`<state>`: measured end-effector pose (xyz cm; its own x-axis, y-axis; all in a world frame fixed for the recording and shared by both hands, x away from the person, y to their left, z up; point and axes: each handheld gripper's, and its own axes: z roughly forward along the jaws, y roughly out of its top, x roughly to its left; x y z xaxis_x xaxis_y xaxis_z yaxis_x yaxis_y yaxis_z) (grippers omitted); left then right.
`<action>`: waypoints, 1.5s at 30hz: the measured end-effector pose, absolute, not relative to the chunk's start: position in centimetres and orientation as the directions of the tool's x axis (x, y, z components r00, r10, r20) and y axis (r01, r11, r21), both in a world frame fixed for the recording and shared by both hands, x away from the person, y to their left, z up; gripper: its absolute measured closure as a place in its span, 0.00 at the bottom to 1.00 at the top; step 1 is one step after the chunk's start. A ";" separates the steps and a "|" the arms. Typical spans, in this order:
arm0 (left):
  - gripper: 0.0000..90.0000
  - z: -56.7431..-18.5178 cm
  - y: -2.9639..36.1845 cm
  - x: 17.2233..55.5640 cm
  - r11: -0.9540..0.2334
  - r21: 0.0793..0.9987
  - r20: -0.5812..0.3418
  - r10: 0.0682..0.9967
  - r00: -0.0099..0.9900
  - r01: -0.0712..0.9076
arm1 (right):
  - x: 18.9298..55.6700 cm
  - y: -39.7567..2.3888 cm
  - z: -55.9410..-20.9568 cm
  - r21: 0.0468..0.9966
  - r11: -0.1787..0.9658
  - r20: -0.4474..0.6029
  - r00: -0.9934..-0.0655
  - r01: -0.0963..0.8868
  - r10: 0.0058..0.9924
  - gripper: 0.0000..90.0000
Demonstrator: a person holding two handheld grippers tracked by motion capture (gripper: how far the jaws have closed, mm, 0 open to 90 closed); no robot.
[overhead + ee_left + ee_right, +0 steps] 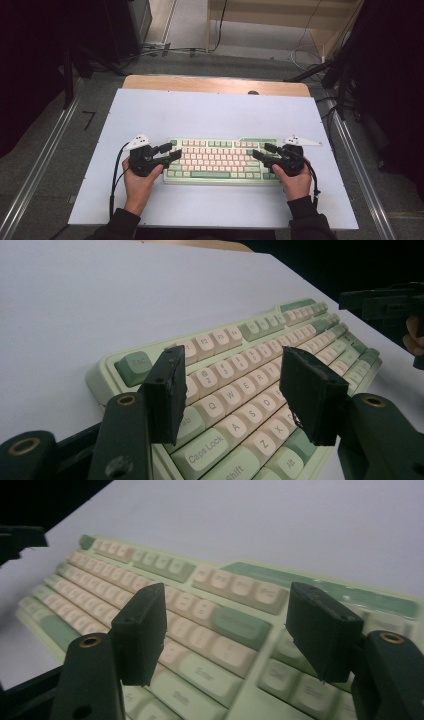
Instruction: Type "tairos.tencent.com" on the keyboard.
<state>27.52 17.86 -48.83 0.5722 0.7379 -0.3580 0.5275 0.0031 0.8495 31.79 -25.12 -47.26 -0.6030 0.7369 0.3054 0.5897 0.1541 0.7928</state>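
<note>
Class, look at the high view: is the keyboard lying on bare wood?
No. The keyboard lies on the white sheet that covers the table; wood shows as a strip at the far edge.

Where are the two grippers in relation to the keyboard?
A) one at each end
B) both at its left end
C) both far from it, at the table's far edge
A: the left gripper is at the keyboard's left end, the right gripper at its right end.

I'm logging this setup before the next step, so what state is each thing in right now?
keyboard: lying flat on the white board, keys up, not gripped.
left gripper: jaws open, over the keyboard's left end.
right gripper: jaws open, over the keyboard's right end.
white board: flat on the table.
</note>
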 end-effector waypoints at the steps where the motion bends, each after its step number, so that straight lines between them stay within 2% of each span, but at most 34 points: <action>1: 0.51 -48.9 17.9 27.5 -0.003 0.849 -0.354 0.739 0.573 0.528 | 31.8 -24.8 -47.3 0.793 0.158 0.308 -0.612 0.589 0.729 0.39; 7: 0.51 -48.9 17.8 27.6 -0.002 0.849 -0.356 0.738 0.574 0.528 | 31.8 -22.1 -47.4 0.784 0.213 0.307 -0.662 0.583 0.684 0.63; 11: 0.52 -48.9 17.8 27.5 -0.006 0.848 -0.356 0.736 0.576 0.531 | 31.7 -19.9 -47.5 0.786 0.273 0.284 -0.717 0.554 0.637 0.89; 13: 0.52 -48.8 17.8 27.4 0.001 0.848 -0.360 0.734 0.576 0.530 | 31.7 -18.8 -47.7 0.782 0.296 0.281 -0.734 0.548 0.618 0.97; 19: 0.52 -48.9 17.8 27.5 -0.004 0.846 -0.360 0.733 0.578 0.533 | 32.0 -16.1 -48.6 0.754 0.368 0.260 -0.762 0.544 0.593 0.97; 23: 0.53 -49.0 17.7 27.5 -0.003 0.845 -0.362 0.732 0.577 0.535 | 32.3 -15.4 -48.9 0.737 0.387 0.237 -0.748 0.554 0.620 0.97; 45: 0.54 -49.1 17.7 27.5 -0.007 0.842 -0.363 0.731 0.577 0.539 | 32.6 -14.6 -49.1 0.725 0.421 0.189 -0.746 0.545 0.639 0.97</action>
